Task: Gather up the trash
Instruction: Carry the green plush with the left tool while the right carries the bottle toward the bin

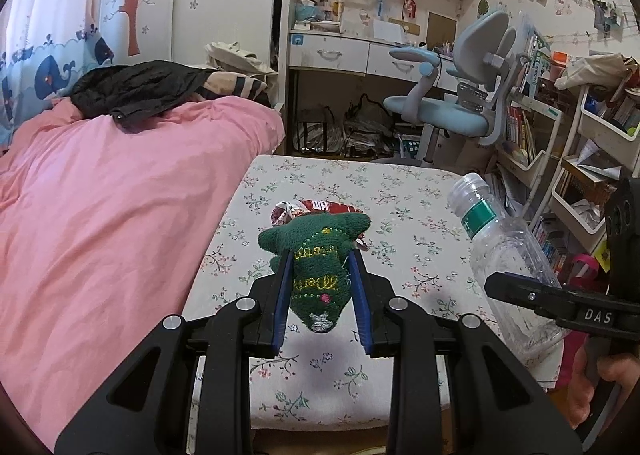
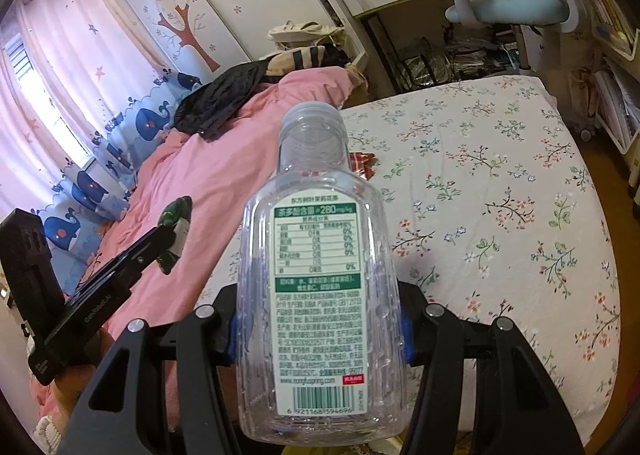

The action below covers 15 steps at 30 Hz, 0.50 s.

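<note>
My left gripper (image 1: 320, 267) is shut on a green plush Christmas tree (image 1: 316, 243), which is pinched between the blue pads above the floral bed sheet (image 1: 400, 215). A crumpled red and white wrapper (image 1: 316, 207) lies on the sheet just beyond the plush. My right gripper (image 2: 318, 335) is shut on the body of a clear, empty plastic bottle (image 2: 316, 215) with a green and white label, neck pointing away. The same bottle (image 1: 504, 239) shows at the right of the left wrist view. The wrapper (image 2: 362, 165) peeks out behind the bottle's shoulder. The left gripper (image 2: 174, 239) and plush (image 2: 176, 211) appear at left.
A pink duvet (image 1: 100, 215) covers the left of the bed, with a black garment (image 1: 136, 91) on it. Beyond the bed's foot stand a blue desk chair (image 1: 452, 107) and a desk with drawers (image 1: 332, 55). White shelf carts (image 1: 580, 175) crowd the right side.
</note>
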Available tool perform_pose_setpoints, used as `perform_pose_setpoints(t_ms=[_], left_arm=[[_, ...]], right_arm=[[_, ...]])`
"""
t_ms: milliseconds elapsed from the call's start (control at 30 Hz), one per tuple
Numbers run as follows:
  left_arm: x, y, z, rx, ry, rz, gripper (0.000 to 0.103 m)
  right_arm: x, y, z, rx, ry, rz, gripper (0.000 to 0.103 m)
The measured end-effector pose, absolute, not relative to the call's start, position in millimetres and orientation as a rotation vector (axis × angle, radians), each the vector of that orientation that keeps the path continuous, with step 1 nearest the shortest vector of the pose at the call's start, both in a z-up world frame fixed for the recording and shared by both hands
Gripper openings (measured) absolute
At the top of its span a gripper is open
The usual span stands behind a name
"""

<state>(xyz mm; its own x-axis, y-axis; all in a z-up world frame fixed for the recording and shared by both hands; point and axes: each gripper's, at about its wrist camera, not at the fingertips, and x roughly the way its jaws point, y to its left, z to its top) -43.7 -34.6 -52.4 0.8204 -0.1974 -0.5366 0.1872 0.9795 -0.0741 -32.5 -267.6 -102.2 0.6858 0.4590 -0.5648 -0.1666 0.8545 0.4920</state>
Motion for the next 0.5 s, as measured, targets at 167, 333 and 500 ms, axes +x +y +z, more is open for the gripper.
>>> perform_pose_setpoints(t_ms=[167, 333, 500], left_arm=[[-58, -34, -50, -0.018, 0.562, -0.210, 0.027], [-73, -35, -50, -0.012, 0.560, -0.217, 0.027], [-87, -35, -52, -0.011, 0.556, -0.218, 0.027]], right_arm=[[-47, -266, -100, 0.446, 0.712, 0.378, 0.055], [-60, -263, -103, 0.452, 0.715, 0.383, 0.055], [-72, -263, -105, 0.466, 0.711, 0.382, 0.055]])
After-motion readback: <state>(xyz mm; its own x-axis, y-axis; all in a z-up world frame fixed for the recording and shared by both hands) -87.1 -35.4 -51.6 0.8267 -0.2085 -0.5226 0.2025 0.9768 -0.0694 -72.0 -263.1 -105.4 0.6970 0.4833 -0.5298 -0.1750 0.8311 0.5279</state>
